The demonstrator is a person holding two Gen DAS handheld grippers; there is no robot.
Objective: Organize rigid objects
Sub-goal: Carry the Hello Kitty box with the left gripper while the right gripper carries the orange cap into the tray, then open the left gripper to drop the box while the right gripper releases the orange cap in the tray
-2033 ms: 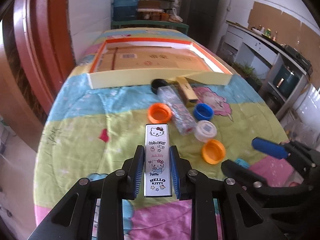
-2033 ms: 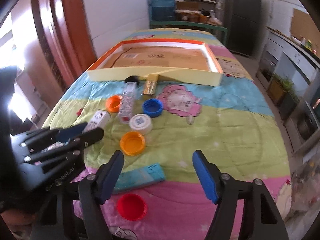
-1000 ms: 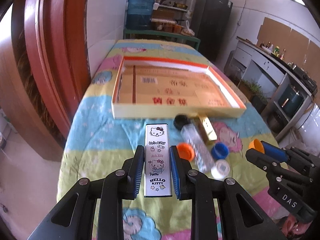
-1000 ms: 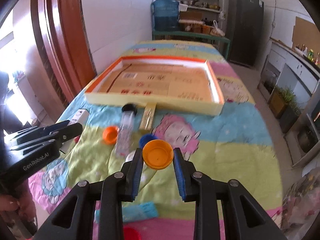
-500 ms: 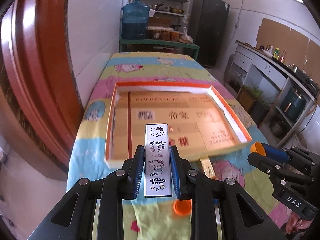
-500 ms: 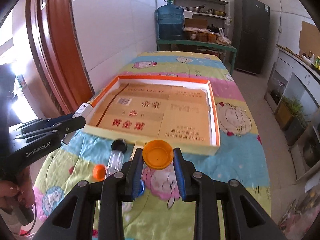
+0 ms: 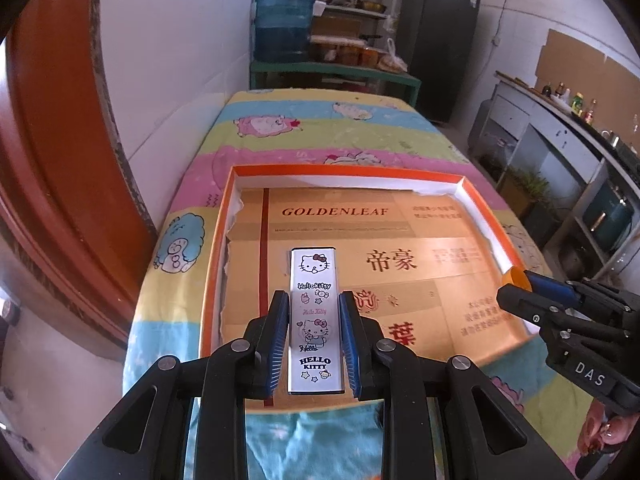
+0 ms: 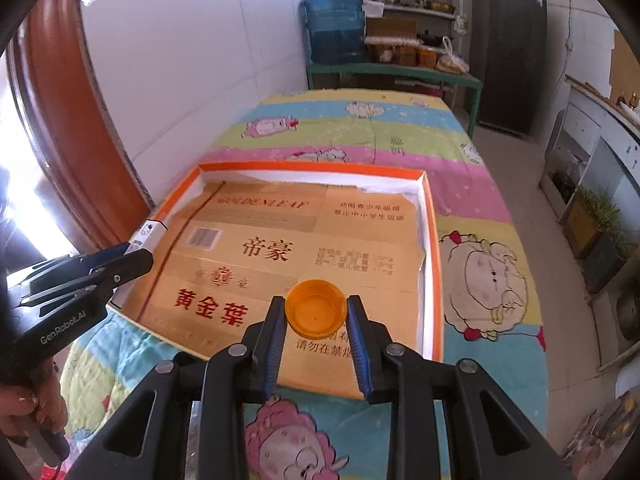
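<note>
Left gripper (image 7: 314, 330): closed on a slim white Hello Kitty box (image 7: 315, 316), its blue pads pressing the two long sides.
Hello Kitty box, axis: the long axis runs straight ahead along the fingers, and the printed face looks up at the camera.
Right gripper (image 8: 316, 338): closed on an orange bottle cap (image 8: 316, 312), which is clamped at opposite rims with its hollow side toward the camera.
Destination: a shallow orange-rimmed cardboard tray (image 8: 434, 280) lined with gold "GOLDENLEAF" carton board; it lies on a cartoon-print cloth (image 8: 400, 136) covering the table.
Deciding relation: both held items hang above the tray floor. The box is over the left half, parallel to the left wall. The cap is over the near right part, close to the right wall.
Nearer hand: neither, by this reading. Each gripper appears to be over its own side, well apart from the other.
Judged next move: lowering and releasing. The box would probably lie lengthwise beside the left wall.
Risk: the cap may roll or flip if let go from this height.
</note>
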